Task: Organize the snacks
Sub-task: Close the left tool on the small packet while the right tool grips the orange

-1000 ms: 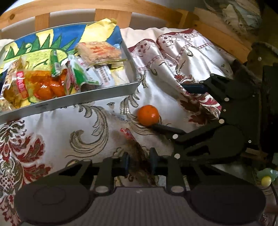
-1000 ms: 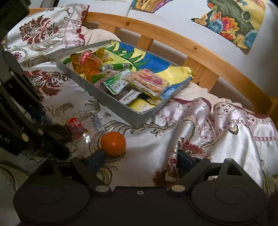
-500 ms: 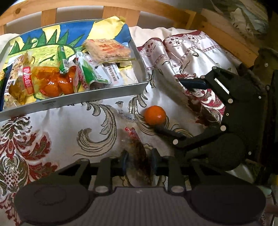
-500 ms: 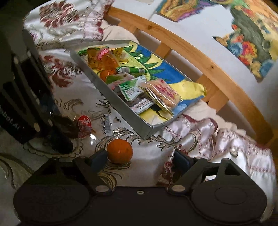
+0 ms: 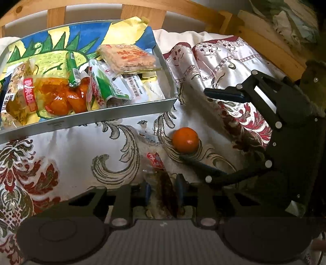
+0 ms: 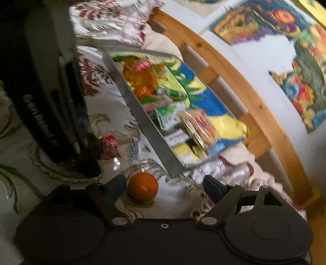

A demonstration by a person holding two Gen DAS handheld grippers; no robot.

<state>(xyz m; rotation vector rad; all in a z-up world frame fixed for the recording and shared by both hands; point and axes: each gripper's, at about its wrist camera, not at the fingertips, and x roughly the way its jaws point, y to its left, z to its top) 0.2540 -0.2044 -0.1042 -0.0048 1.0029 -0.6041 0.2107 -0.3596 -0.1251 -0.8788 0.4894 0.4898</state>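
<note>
Over the bedspread (image 5: 71, 155), left gripper (image 5: 163, 188) closing on a wrapped snack (image 5: 161, 179) (tilted downward); right gripper (image 6: 165, 185) wide.

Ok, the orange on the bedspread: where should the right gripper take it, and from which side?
Across its round middle, coming from the near side, away from the tray. The orange sits free on the bedspread, already between the open right gripper fingers but hard against one of them. The jaws are closing, so centre first. The tray wall blocks the far side, and the left gripper is closing on a wrapped snack nearby.

home bedroom, wooden headboard (image 5: 183, 12), embroidered bedspread (image 5: 71, 146), wall paintings (image 6: 264, 22)
</note>
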